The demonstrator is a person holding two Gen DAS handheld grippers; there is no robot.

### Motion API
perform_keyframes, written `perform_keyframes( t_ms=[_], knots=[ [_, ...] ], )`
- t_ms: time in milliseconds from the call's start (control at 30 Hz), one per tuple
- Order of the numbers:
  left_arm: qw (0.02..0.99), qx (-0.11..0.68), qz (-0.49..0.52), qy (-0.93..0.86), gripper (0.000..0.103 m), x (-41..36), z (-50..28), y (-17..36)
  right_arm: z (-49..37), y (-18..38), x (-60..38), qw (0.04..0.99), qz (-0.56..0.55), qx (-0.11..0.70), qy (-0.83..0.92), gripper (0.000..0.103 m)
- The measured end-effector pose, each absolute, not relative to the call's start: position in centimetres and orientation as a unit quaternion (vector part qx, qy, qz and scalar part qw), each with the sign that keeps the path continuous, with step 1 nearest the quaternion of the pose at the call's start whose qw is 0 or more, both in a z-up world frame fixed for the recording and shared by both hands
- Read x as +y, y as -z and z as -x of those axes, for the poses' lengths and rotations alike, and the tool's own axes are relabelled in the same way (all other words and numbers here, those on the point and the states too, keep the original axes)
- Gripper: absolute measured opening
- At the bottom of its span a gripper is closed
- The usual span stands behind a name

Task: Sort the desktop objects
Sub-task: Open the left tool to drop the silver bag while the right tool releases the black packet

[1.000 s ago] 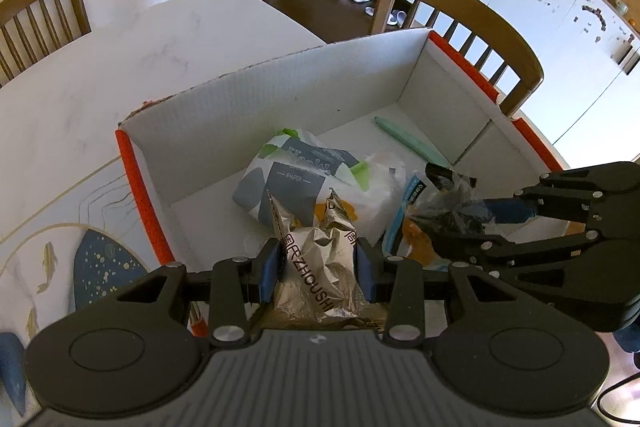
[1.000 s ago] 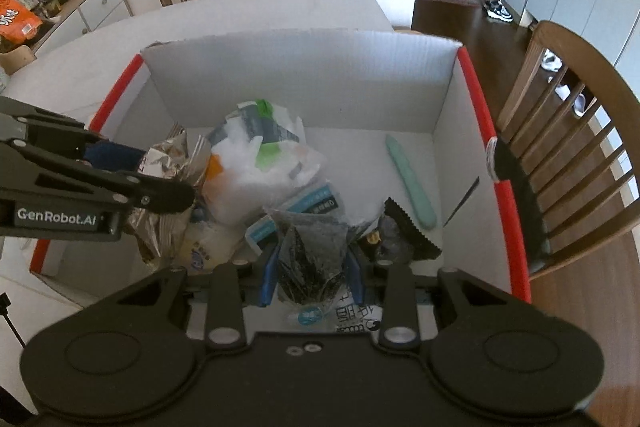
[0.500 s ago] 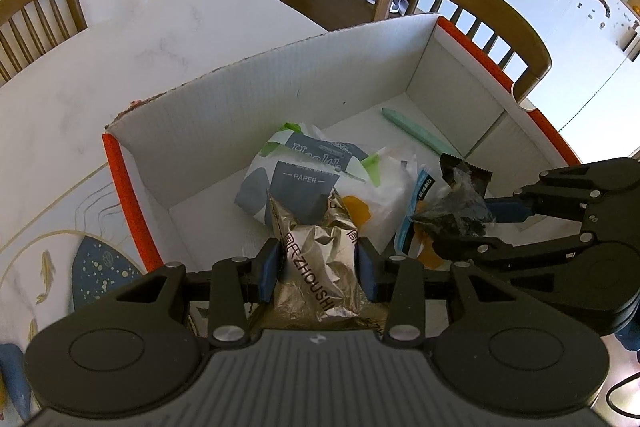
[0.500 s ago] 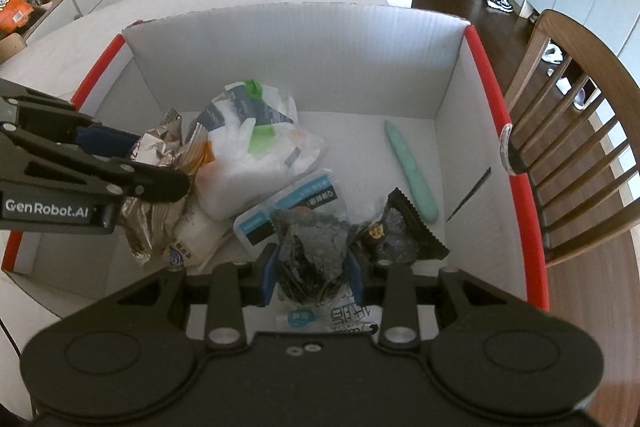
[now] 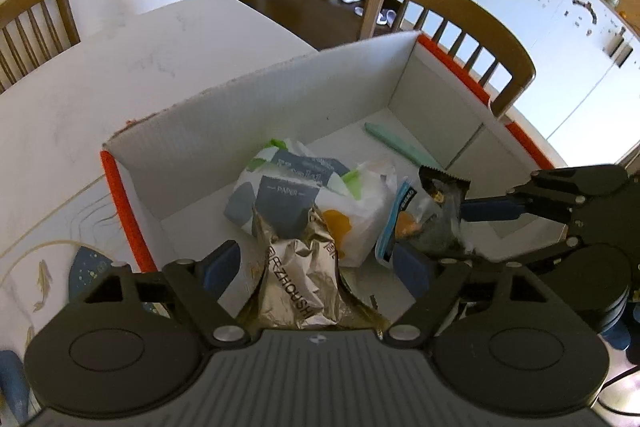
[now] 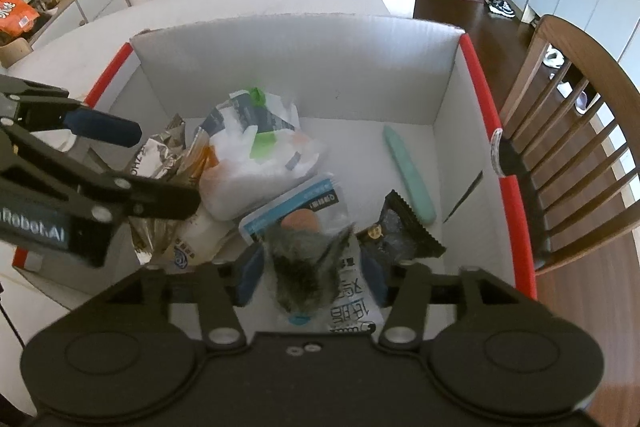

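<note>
Over the near edge of the white box [image 6: 304, 67], both grippers hung with their fingers spread and nothing clamped. The left gripper [image 5: 316, 269] had its blue pads standing clear on either side of a crumpled foil packet [image 5: 298, 279], which lay between the jaws with its long axis running from six toward twelve o'clock in the left wrist view, its far end resting against a tissue pack [image 5: 288, 191]. The right gripper [image 6: 310, 273] was likewise wide, with a clear packet of dark snack [image 6: 306, 267] lying loose between the pads, its white printed end toward six o'clock. Both packets looked to be down inside the box, at its near side, so the drop seemed made. A black wrapper [image 6: 396, 233] sat just beside the right gripper at two o'clock, a blue-and-white pouch [image 6: 296, 207] just beyond its fingers at twelve, and a mint-green stick [image 6: 408, 175] lay farther off along the right wall. Each packet lay along its own gripper's line, so I judged a straight pull back toward six o'clock would clear both without snagging.
</note>
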State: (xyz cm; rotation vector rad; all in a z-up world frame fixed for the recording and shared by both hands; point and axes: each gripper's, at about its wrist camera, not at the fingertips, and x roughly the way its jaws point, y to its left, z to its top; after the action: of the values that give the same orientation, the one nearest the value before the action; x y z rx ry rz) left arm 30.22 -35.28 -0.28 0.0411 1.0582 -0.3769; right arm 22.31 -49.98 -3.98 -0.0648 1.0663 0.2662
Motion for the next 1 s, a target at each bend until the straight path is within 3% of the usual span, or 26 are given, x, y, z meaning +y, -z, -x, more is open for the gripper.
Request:
perform_keyframes(
  t_ms=[433,633,700,767,1000],
  knots=[
    [0.851,0.492,0.001,0.185,0.083,-34.5,-29.9,-1.2,-21.8,1.9,-50.6,0.861,0.03,0.487,-0.144,0.07],
    [0.85,0.49,0.009,0.194,0.089,-34.5,-29.3,-1.5,-21.3,1.1,-50.4,0.864,0.028,0.481,-0.147,0.081],
    [0.85,0.488,0.012,0.196,0.094,-34.4,-29.2,-1.6,-21.1,0.8,-50.5,0.866,0.023,0.477,-0.149,0.091],
    [0.852,0.486,0.014,0.197,0.098,-34.3,-29.0,-1.8,-20.8,0.4,-50.4,0.868,0.024,0.472,-0.153,0.091],
    [0.854,0.477,0.021,0.205,0.1,-34.0,-28.1,-2.5,-19.7,-0.7,-50.3,0.872,0.02,0.461,-0.16,0.097]
  ],
)
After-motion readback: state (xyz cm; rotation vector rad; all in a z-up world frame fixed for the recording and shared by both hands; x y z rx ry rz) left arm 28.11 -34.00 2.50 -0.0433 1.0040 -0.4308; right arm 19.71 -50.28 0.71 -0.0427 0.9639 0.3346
